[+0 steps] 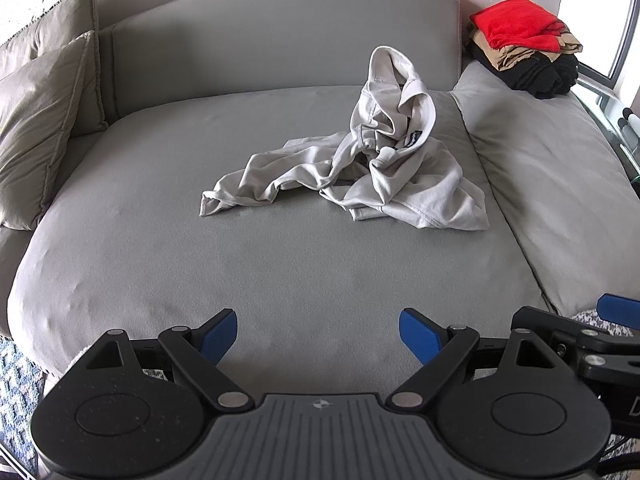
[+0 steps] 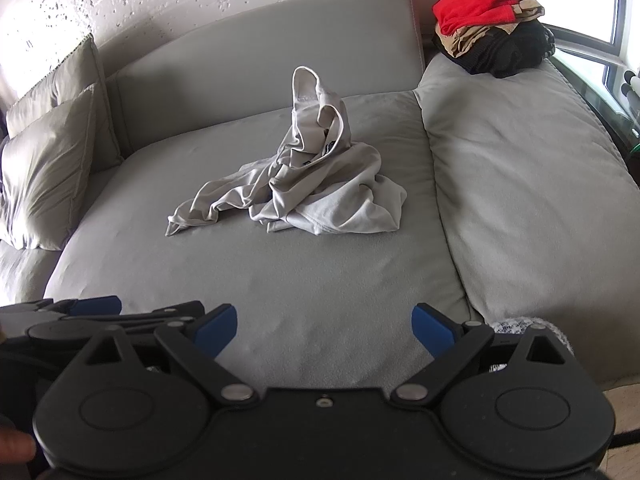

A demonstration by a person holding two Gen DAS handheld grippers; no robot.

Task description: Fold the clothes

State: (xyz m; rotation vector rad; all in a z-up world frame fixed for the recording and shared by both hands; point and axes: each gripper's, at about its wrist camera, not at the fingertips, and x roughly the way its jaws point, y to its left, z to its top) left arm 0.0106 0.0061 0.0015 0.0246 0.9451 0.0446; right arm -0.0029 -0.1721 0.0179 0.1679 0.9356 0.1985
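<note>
A crumpled light grey hooded garment [image 1: 372, 168] lies in a heap on the grey sofa seat [image 1: 280, 272], its hood sticking up; it also shows in the right wrist view [image 2: 308, 188]. My left gripper [image 1: 318, 338] is open and empty, held over the seat's front edge, well short of the garment. My right gripper [image 2: 324, 332] is open and empty too, beside the left one, whose blue pad [image 2: 96, 305] shows at the left of the right wrist view. The right gripper's blue pad [image 1: 618, 307] shows at the right of the left wrist view.
A stack of folded clothes, red on top [image 1: 524, 46], sits on the right cushion [image 1: 540, 184] at the back; it also shows in the right wrist view [image 2: 492, 24]. Two beige pillows [image 1: 36, 120] lean at the left. A window and glass side table are far right.
</note>
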